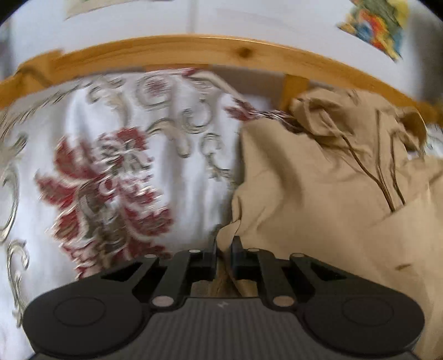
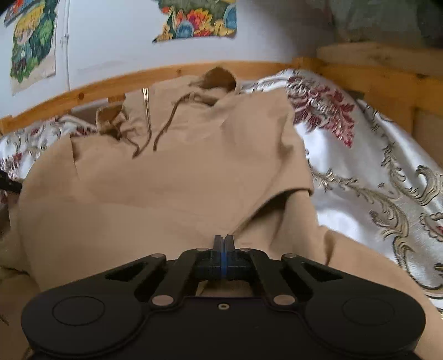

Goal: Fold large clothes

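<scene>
A large beige hooded sweatshirt with a zip and brown drawstrings lies on a bed, hood toward the wall, one side folded over its body. In the left wrist view it fills the right half. My left gripper is shut on a pinched fold of its edge. My right gripper is shut with its fingers pressed together just above the beige fabric; no cloth shows between them.
The bed has a white cover with red and grey floral patterns, also on the right in the right wrist view. A wooden bed rail runs along the wall behind. Colourful pictures hang on the wall.
</scene>
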